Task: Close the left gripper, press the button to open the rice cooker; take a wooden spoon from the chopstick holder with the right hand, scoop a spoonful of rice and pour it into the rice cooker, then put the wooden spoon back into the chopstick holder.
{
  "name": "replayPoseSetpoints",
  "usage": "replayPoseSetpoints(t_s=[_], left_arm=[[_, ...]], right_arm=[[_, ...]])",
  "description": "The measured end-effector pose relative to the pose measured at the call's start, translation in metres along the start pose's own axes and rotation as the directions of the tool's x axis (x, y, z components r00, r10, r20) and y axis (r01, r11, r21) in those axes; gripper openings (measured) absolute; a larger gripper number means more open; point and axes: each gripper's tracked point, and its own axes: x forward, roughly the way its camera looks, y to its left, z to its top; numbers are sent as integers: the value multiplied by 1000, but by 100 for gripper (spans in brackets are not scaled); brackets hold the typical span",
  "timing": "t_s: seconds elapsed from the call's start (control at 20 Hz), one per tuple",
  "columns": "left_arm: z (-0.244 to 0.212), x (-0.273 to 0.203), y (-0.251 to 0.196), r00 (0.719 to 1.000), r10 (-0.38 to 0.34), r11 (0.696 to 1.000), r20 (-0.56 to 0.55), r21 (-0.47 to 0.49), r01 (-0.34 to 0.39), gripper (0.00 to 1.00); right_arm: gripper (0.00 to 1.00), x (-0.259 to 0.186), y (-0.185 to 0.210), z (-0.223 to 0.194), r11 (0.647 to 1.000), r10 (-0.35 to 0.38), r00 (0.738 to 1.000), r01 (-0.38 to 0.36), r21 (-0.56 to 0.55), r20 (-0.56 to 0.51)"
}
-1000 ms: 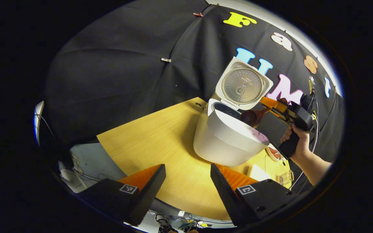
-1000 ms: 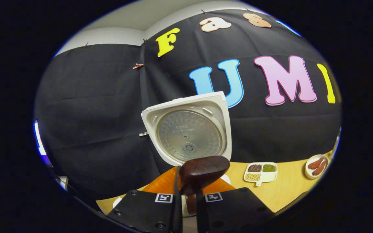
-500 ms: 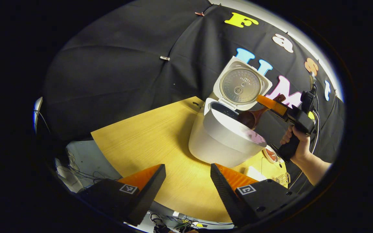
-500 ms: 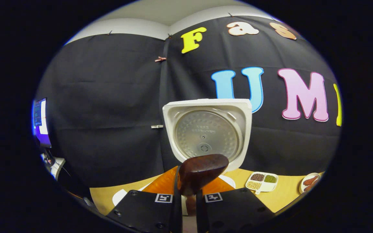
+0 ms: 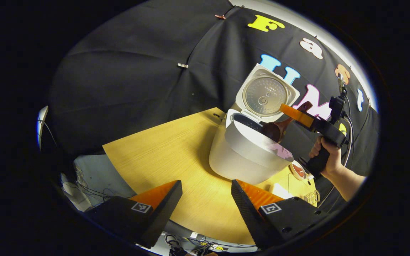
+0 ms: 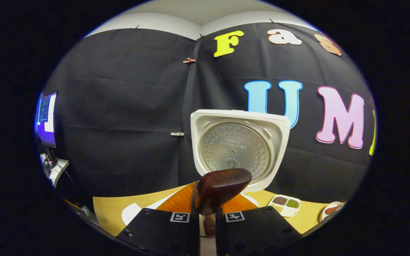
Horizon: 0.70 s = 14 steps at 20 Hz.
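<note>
While gripping the wooden spoon (image 6: 222, 186) by its handle, holding it over the open rice cooker (image 5: 247, 156), with the bowl of the spoon near the pot's mouth in the left gripper view. Judging the spoon as light, stiff and smooth, so likely turning between the jaws if the grip is too near the end; better taking it at mid-handle, away from the bowl. Seeing the right gripper (image 6: 206, 217) with jaws together, clamped on the spoon's handle. Seeing the left gripper (image 5: 205, 202) with jaws apart, holding nothing, hovering over the near edge of the bench (image 5: 162, 156). Finding the cooker toward the far right part of the bench, its lid (image 6: 238, 151) standing upright. Not being able to tell if rice is lying in the spoon, since the hollow side is turned away in the right gripper view and too small in the left one. Not making out the inside of the pot either. Catching only a wire piece at the right edge of the bench, maybe the chopstick holder (image 5: 313, 196), but not sure.
</note>
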Motion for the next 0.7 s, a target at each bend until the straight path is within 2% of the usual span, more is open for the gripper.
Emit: replayPoseSetpoints(t_s=[0.35,0.55,0.7], left_arm=[[14,-6,-45,997,-76,995,15,63,75,95],[25,-10,-92,989,-143,984,31,110,139,95],[24,-16,-133,980,-199,970,31,147,192,95]], right_arm=[[21,-30,-48,54,994,-107,991,106,23,76],[21,-75,-94,83,980,-196,974,193,38,115],[21,-124,-139,91,961,-276,954,272,43,119]])
